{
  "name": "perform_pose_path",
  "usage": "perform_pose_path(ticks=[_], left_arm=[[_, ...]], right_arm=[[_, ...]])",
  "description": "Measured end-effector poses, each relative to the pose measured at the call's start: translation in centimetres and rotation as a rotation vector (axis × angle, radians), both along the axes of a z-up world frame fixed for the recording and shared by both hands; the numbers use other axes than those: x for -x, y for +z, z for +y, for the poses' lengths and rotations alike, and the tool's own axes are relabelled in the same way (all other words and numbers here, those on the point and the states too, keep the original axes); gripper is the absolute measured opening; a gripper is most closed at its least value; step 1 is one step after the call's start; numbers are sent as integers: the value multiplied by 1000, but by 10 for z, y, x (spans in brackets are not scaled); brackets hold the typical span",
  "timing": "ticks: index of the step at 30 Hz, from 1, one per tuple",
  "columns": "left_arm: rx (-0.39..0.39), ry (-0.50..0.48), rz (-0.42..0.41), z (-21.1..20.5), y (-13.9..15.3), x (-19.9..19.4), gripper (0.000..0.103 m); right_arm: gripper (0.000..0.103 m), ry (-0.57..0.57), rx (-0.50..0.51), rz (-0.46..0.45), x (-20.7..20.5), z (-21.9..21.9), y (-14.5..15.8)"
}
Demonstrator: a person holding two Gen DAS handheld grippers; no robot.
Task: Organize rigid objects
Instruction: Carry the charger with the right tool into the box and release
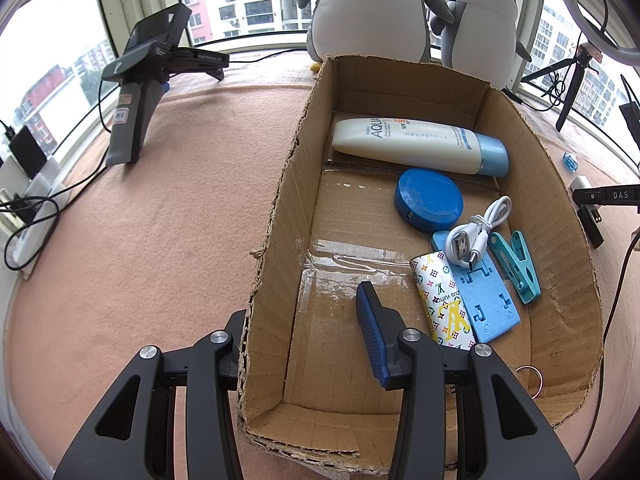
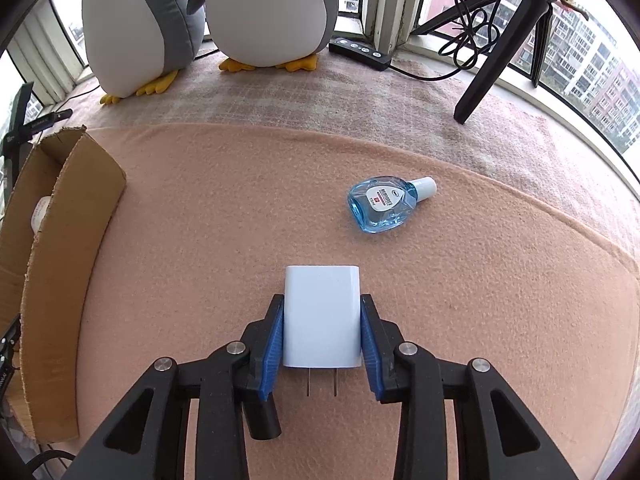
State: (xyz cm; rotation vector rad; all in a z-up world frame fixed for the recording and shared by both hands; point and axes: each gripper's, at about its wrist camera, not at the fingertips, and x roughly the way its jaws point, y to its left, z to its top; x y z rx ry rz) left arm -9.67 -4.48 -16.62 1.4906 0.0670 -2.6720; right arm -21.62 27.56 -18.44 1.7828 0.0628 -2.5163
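Note:
An open cardboard box (image 1: 276,216) lies on the pink blanket. Inside it are a white lotion tube (image 1: 416,144), a blue round case (image 1: 428,200), a white USB cable (image 1: 476,232), a light blue plastic stand (image 1: 488,300), a teal clip (image 1: 516,266) and a patterned pack (image 1: 442,300). My left gripper (image 1: 300,304) is open and straddles the box's left wall, one blue pad inside. My right gripper (image 2: 321,300) is shut on a white charger plug (image 2: 320,316), prongs pointing back at the camera. A blue eye-drop bottle (image 2: 382,204) lies on the blanket beyond it.
Two plush penguins (image 2: 264,12) stand at the window behind the box. A black tripod (image 2: 496,48) and a black remote-like controller (image 2: 360,50) sit at the back right. A spare gripper handle (image 1: 136,92) stands left of the box, with cables and chargers (image 1: 28,204) at the far left edge.

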Motion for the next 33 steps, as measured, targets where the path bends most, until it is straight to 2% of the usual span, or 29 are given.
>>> perform_pose_path(ticks=[7, 12, 24, 33], left_arm=[[0, 1, 0, 0, 0, 0, 42], [0, 1, 0, 0, 0, 0, 42], [0, 1, 0, 0, 0, 0, 42], [0, 1, 1, 1, 0, -1, 42]], right_arm=[[32, -22, 10, 17, -3, 0, 5], [32, -19, 32, 61, -14, -8, 24], [32, 134, 128, 169, -38, -78, 86], [32, 253, 172, 172, -51, -131, 100]])
